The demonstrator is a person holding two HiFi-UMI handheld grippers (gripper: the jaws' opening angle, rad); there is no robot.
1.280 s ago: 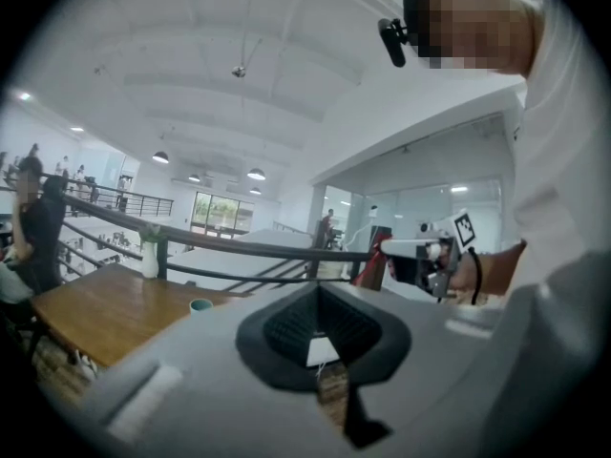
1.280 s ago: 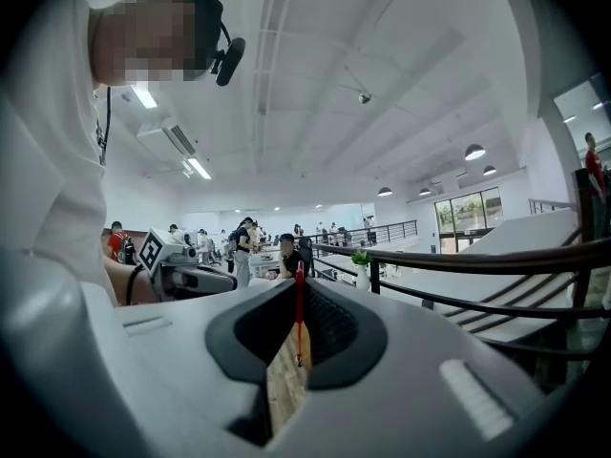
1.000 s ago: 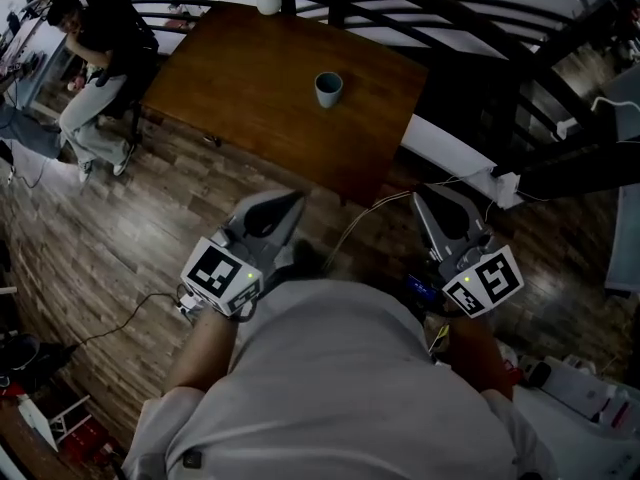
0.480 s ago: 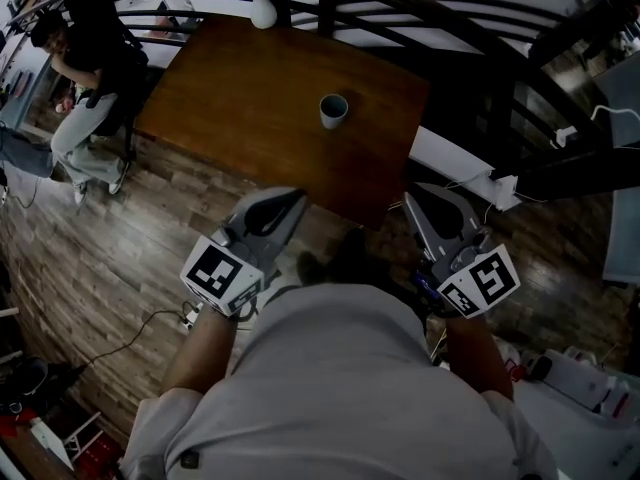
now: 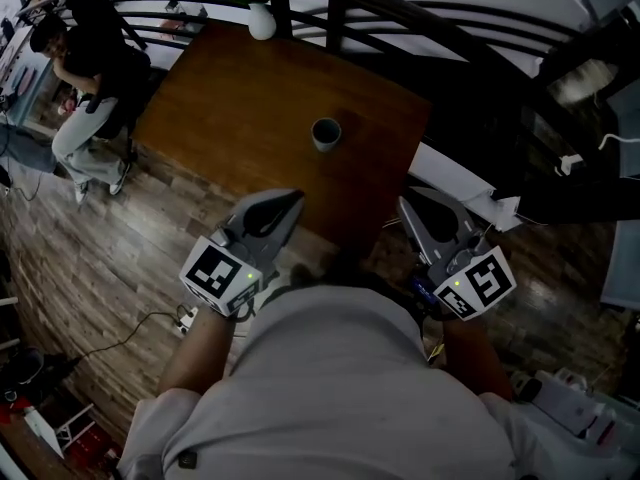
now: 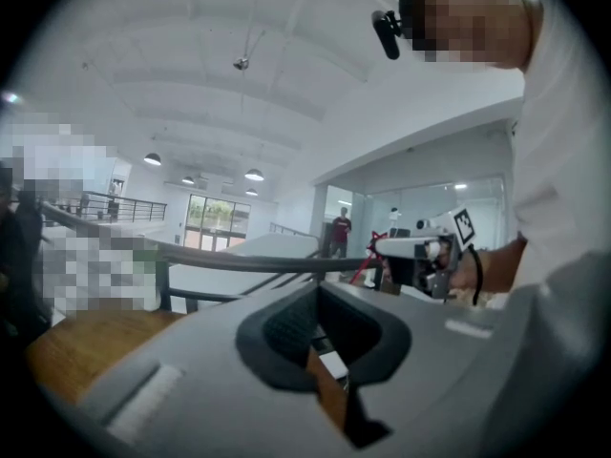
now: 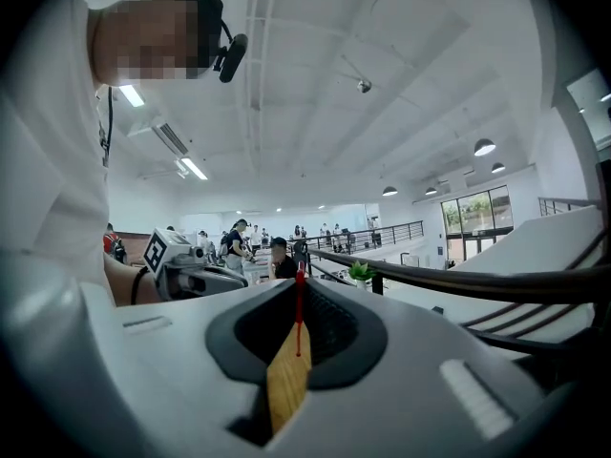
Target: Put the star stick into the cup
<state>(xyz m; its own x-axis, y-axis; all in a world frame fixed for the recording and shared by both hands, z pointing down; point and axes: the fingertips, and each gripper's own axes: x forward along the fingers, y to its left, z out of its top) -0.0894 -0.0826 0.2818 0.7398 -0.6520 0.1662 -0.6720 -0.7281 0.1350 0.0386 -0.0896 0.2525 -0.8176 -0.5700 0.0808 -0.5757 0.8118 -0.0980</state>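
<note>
A grey-blue cup [image 5: 325, 133] stands upright near the middle of the brown wooden table [image 5: 230, 98]. My right gripper [image 5: 403, 204] hovers at the table's near edge, short of the cup. In the right gripper view its jaws [image 7: 299, 277] are shut on a thin red stick [image 7: 299, 318]; no star shows on it. The left gripper [image 5: 295, 196] hangs over the near edge too, left of the cup. Its jaws [image 6: 320, 292] are closed with nothing between them.
A white vase with a green plant [image 5: 262, 18] stands at the table's far edge, in front of a dark railing [image 5: 400, 13]. A person [image 5: 95, 78] sits at the table's left end. A white cable [image 5: 120, 333] lies on the wood floor below left.
The table and cup have slid down the head view, closer to both grippers. Both grippers hold the same pose and stay shut.
</note>
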